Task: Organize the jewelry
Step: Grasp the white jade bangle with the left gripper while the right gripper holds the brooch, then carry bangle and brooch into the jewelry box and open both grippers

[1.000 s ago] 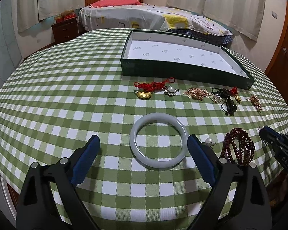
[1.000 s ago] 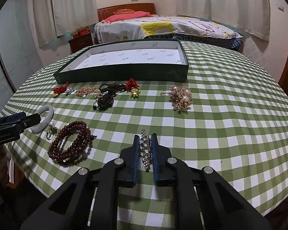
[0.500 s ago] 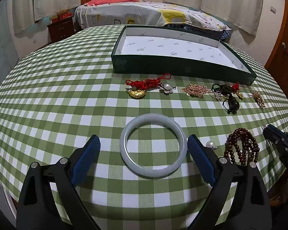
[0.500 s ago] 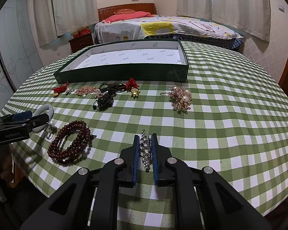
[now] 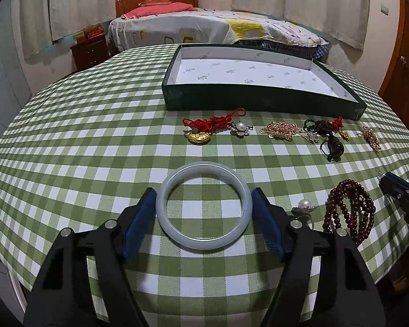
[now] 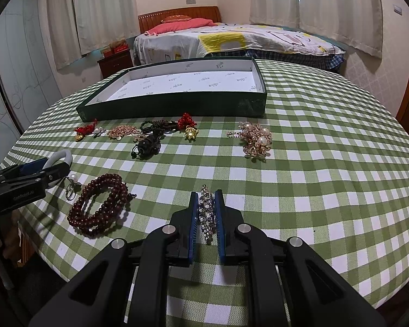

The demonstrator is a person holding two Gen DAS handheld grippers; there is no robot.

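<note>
A pale jade bangle (image 5: 204, 242) lies flat on the green checked tablecloth, between the blue pads of my left gripper (image 5: 202, 194). The jaws are closing and both pads touch the bangle's outer sides. In the right wrist view the left gripper (image 6: 54, 167) shows at the left edge with the bangle (image 6: 64, 156) in it. My right gripper (image 6: 206, 194) is shut on a sparkling rhinestone piece (image 6: 207, 214) that rests on the cloth near the table's front. A dark green tray (image 5: 259, 99) with a white lining stands empty at the back.
In front of the tray lie a red knot with a gold charm (image 5: 201, 133), a pearl flower brooch (image 5: 241, 128), a gold chain (image 5: 280, 130) and a dark cord pendant (image 5: 332, 144). A dark red bead bracelet (image 6: 98, 207) and a pearl ring (image 5: 302, 205) lie between the grippers. A pearl cluster brooch (image 6: 256, 139) lies farther right.
The left gripper's jaws have come in from wide apart onto the bangle's sides, after shifting a little so the bangle sits centred. The right gripper has stayed shut and still.
</note>
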